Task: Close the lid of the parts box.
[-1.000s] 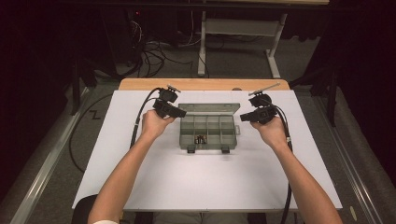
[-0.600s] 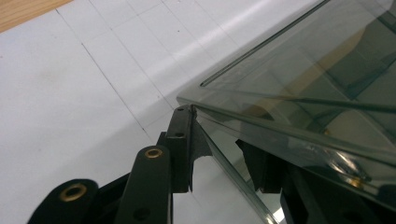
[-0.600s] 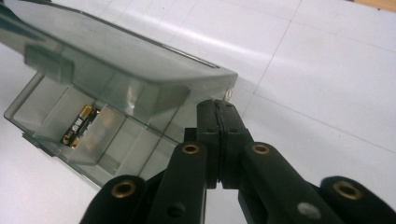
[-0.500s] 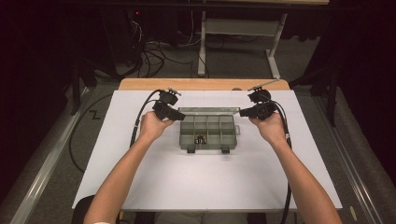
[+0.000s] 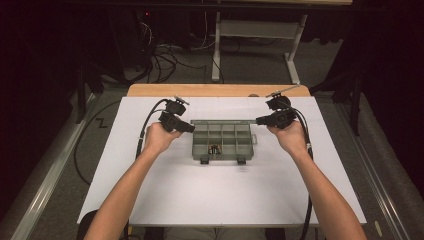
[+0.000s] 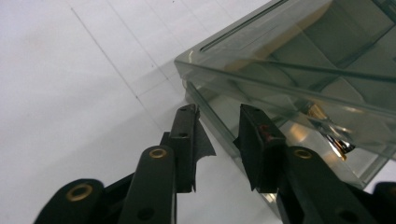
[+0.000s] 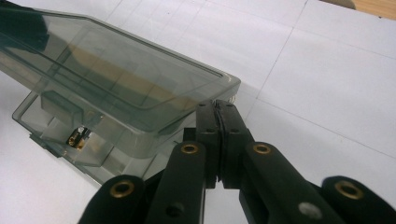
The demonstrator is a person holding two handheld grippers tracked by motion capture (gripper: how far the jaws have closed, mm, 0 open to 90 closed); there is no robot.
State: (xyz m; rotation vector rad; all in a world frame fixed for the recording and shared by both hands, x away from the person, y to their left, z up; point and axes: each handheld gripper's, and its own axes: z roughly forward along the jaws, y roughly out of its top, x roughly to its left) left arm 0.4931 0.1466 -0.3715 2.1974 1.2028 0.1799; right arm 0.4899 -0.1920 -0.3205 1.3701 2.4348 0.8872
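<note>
The compartment box (image 5: 222,141), lid raised, is flanked mid-table: the left gripper (image 6: 219,122), jaws just narrowing, straddles its corner wall ungripped; the right gripper (image 7: 217,109) is closed, empty, at the lid's corner.

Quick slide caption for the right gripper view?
Shut right gripper at a corner of the smoky plastic organizer box, lid raised.

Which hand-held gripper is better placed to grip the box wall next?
Left, probably. The left hand-held gripper has its jaws apart astride the corner wall of the clear box. The right hand-held gripper is shut, its tips at the lid corner.
</note>
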